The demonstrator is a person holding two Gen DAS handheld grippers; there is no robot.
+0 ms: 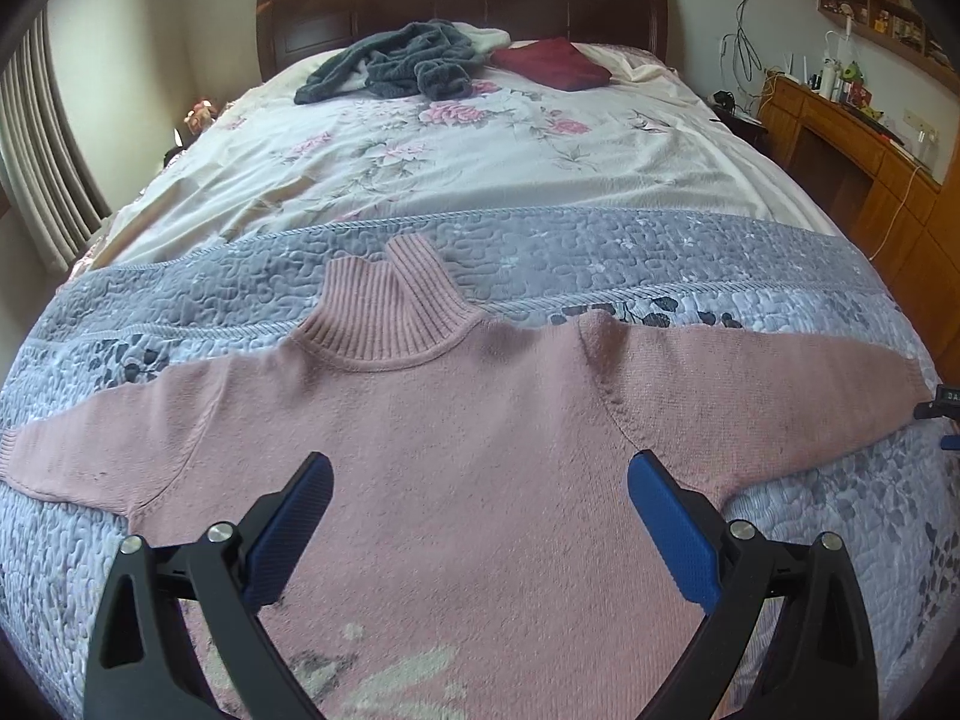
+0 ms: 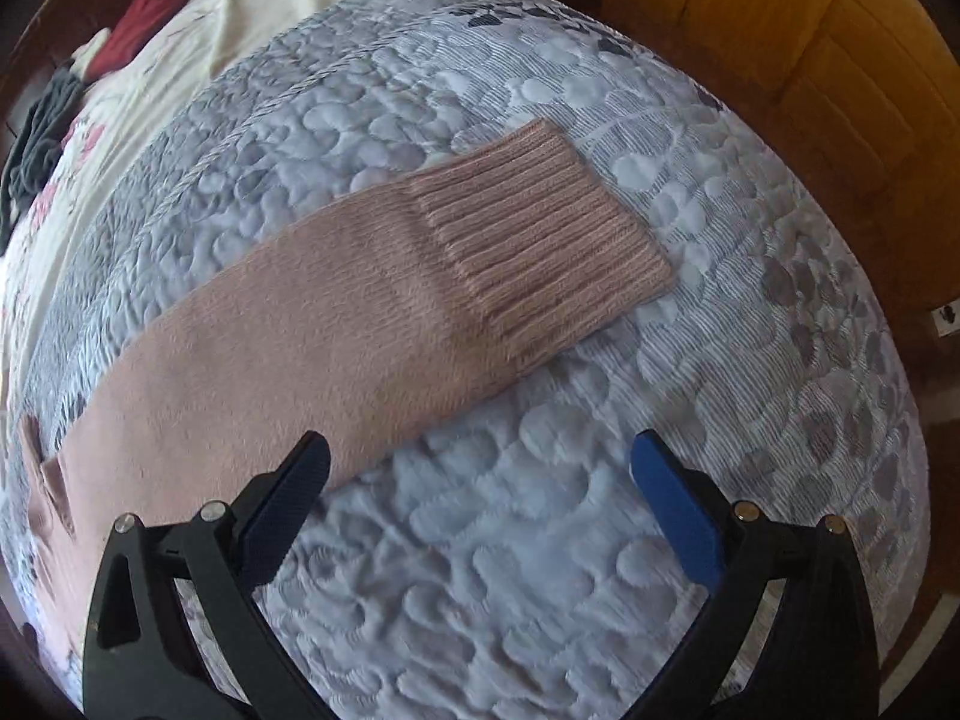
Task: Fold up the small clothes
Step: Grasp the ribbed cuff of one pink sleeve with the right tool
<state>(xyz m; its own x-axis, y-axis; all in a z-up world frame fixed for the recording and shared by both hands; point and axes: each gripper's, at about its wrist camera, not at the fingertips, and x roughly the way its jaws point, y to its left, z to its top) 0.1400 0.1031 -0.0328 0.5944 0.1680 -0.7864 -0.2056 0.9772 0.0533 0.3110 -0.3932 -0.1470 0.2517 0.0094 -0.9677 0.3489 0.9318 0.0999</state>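
A pink sweater [image 1: 456,432] lies flat on the bed [image 1: 810,540]. The left gripper [image 1: 480,480] and right gripper [image 2: 480,459] have fingers wide apart, holding nothing.

We cannot see the hem of the pink ribbed-collar knitted sweater [image 1: 480,450]: it runs off the bottom edge of the left wrist view, behind the black gripper arms. In the right wrist view its body is cut off at the left edge, leaving only one sleeve. The small objects on the orange wooden desk [image 1: 840,126] are too tiny for us to identify. A dark device [image 1: 942,402] at the right edge is mostly cropped.
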